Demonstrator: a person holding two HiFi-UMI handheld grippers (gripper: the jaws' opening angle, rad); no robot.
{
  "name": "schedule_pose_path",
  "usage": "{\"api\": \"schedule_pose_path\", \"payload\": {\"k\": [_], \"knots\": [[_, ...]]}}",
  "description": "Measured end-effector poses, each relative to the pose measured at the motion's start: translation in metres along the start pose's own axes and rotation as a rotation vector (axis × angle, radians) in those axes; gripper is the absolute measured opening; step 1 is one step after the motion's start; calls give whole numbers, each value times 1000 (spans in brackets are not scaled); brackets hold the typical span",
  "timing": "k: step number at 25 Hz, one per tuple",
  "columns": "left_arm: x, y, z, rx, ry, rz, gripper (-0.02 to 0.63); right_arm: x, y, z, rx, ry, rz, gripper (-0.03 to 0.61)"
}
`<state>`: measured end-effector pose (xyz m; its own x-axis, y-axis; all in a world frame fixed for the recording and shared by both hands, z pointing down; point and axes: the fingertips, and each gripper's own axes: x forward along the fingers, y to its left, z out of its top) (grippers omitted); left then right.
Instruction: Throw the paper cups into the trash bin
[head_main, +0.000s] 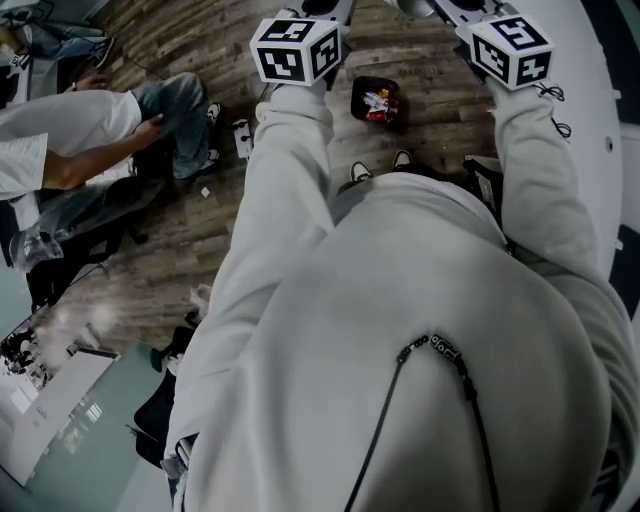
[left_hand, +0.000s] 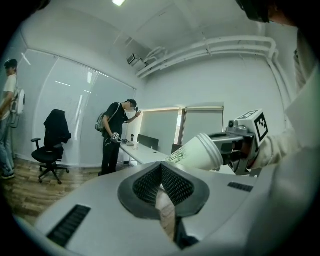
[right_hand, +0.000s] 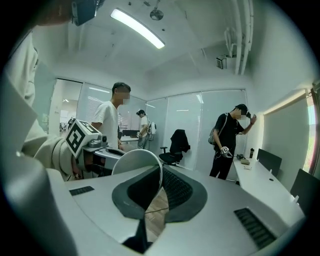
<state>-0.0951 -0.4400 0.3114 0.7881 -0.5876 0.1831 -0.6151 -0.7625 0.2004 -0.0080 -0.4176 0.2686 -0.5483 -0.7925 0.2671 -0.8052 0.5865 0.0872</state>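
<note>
A white paper cup (left_hand: 197, 152) with green print lies tilted on its side in the air, and my right gripper (left_hand: 226, 150) is shut on its rim. In the right gripper view the cup (right_hand: 136, 162) shows as a pale disc, its wall pinched between the pads of the right gripper (right_hand: 160, 175). My left gripper (left_hand: 161, 167) is shut with nothing in it; it is level with the cup and a little apart from it. In the head view both marker cubes (head_main: 297, 48) (head_main: 510, 48) are raised in front of me. The dark trash bin (head_main: 356, 95), holding red and white rubbish, stands on the wood floor below them.
A person sits on a chair (head_main: 100, 130) to my left. Another person stands by a long desk (left_hand: 145, 152), and a black office chair (left_hand: 50, 145) stands at the glass wall. A white table edge (head_main: 595, 130) runs along my right. More people (right_hand: 112, 125) stand behind.
</note>
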Motion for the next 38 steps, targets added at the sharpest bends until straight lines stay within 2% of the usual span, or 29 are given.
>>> {"api": "schedule_pose_path", "payload": {"k": [4, 7, 11, 14, 20, 24, 30, 34, 38], "knots": [[16, 11, -29, -28, 33, 22, 2, 15, -13, -28, 43, 37, 18, 40], [30, 17, -64, -38, 93, 55, 2, 31, -17, -59, 95, 77, 55, 40], [50, 44, -108, -108, 124, 87, 2, 70, -21, -110, 185, 132, 91, 40], [62, 66, -151, -151, 139, 102, 2, 97, -15, -170, 224, 196, 110, 40], [54, 89, -273, -279, 216, 147, 2, 120, 33, -328, 279, 405, 185, 40], [50, 109, -350, -376, 227, 179, 2, 134, 53, -413, 255, 511, 210, 40], [68, 119, -455, -428, 283, 197, 2, 143, 59, -523, 270, 627, 168, 40], [86, 115, -506, -465, 309, 179, 2, 141, 57, -581, 275, 709, 153, 40], [98, 110, -528, -493, 311, 175, 2, 148, 55, -605, 268, 740, 174, 41]]}}
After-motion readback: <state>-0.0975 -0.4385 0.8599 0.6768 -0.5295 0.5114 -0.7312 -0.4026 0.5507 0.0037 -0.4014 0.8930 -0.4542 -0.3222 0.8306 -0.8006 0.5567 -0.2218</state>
